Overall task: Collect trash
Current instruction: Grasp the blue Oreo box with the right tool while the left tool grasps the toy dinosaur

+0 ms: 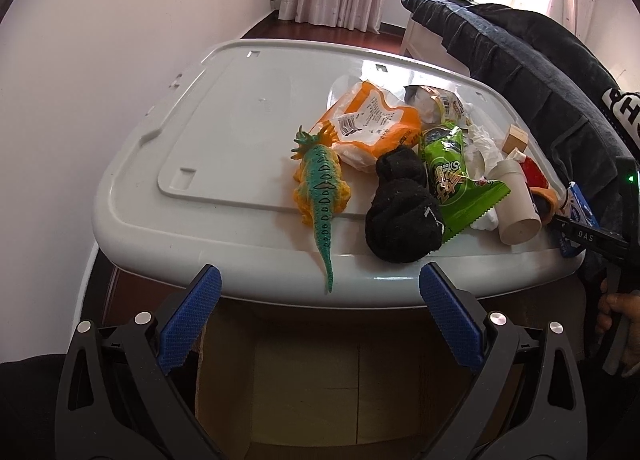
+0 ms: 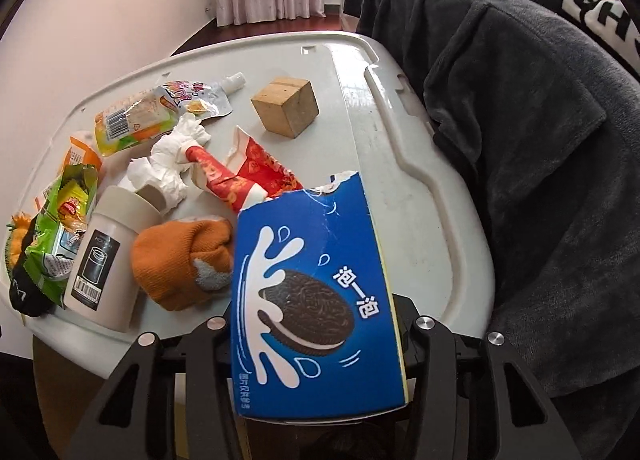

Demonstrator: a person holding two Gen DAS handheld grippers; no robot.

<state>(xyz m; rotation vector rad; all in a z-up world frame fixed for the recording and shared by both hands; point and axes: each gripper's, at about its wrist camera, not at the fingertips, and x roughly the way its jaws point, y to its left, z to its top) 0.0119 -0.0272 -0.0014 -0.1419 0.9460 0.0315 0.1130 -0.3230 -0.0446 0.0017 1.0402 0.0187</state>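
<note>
A torn blue cookie box (image 2: 316,300) sits between the jaws of my right gripper (image 2: 316,324) and fills the gap, so the gripper is shut on it; the box hides the pads. It hangs over the near edge of a grey plastic lid (image 2: 400,131). On the lid lie a red torn wrapper (image 2: 248,171), crumpled tissue (image 2: 172,163), a drink pouch (image 2: 160,111), a green snack bag (image 1: 452,175) and an orange packet (image 1: 372,123). My left gripper (image 1: 320,272) stands open at the lid's near edge, with nothing between its blue pads (image 1: 192,316).
A toy dinosaur (image 1: 320,187), a black sock (image 1: 400,211), a white tube (image 1: 516,199), an orange knitted sock (image 2: 184,260) and a wooden block (image 2: 286,105) share the lid. Dark clothing (image 2: 540,139) drapes along the right side. An open cardboard box (image 1: 320,380) sits below the near edge.
</note>
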